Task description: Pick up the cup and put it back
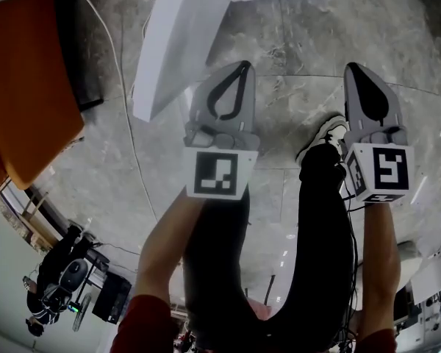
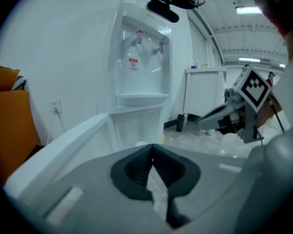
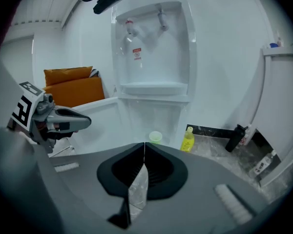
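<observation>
A pale green cup (image 3: 156, 137) stands low down at the foot of a white water dispenser (image 3: 154, 57), just beyond the tips of my right gripper (image 3: 144, 144). That gripper is shut with nothing between its jaws. In the left gripper view only a pale sliver of the cup (image 2: 139, 144) peeks over my left gripper (image 2: 152, 146), which is also shut and empty. From the head view, the left gripper (image 1: 245, 65) and the right gripper (image 1: 353, 68) hang side by side over the marble floor, both pointing forward and down; the cup is hidden there.
A yellow bottle (image 3: 187, 139) and a black bottle (image 3: 236, 138) stand right of the cup. A white table (image 1: 169, 43) lies ahead on the left, with orange cushions (image 1: 26, 87) beyond it. A cable (image 1: 121, 72) runs over the floor. The person's shoe (image 1: 327, 134) is between the grippers.
</observation>
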Demonstrator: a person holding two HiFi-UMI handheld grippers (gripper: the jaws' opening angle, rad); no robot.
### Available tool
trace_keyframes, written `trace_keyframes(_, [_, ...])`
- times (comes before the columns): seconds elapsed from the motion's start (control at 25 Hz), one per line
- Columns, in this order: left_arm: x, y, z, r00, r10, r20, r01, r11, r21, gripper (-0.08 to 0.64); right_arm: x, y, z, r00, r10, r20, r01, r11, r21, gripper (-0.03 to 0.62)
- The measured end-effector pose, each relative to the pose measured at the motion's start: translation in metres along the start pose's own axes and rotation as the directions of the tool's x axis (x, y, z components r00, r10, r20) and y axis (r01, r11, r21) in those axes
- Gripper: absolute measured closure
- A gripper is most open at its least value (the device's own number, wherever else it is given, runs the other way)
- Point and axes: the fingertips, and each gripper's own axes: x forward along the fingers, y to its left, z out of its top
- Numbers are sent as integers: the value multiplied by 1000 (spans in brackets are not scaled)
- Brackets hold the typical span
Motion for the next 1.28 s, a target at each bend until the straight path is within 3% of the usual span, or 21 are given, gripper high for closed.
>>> trace_keyframes(0.16, [23,6,-24,998,-39,48,35,996,80,560,34,5,-17,999,33,40,-31,999,-31,591])
trace_keyframes(0.4, [59,33,-66,993,-59,103,59,998,1,560,91,7,-36,988,137,73,-128,984,-122,591])
trace_keyframes(0.68, [110,41,-108,979,-111,169,98,992,81,560,144,10,-56,965,220,142,-199,969,-147,591])
trace_keyframes(0.84, [137,41,-128,964,-156,214,147,988,56,560,178,-4,-67,963,211,169,-187,971,-147,589])
trace_keyframes(1.0, [154,38,-144,953,-207,222,186,976,109,560,205,-17,-75,961,186,204,-156,976,-154,591])
trace_keyframes(1.12, [168,42,-145,943,-228,242,212,973,90,560,224,-26,-85,964,179,199,-151,977,-151,591])
trace_keyframes(1.28, [177,48,-144,937,-246,250,217,966,139,560,236,-19,-91,960,214,178,-172,959,-226,591])
